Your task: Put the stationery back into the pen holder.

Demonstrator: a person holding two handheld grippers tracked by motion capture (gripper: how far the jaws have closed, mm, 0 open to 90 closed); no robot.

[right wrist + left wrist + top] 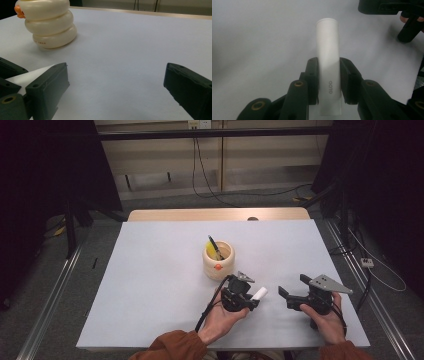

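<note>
- One white glue stick [328,65], plain round tube, smooth, grey "GLOO" lettering low on its side, flat rimmed end pointing away from the left gripper's camera.
- Left gripper [252,299] clenched on glue stick: both black pads press its sides near the lettered end, most of the tube sticking out past the jaws.
- High view: glue stick [259,293] held just above the table [150,285], tip aimed toward right gripper [292,286], near it, not touching.
- Right gripper released, jaws wide apart, nothing between them; rests in hand near table's front edge.
- Cream ringed pen holder [218,260] stands just behind left gripper, pen inside.
</note>
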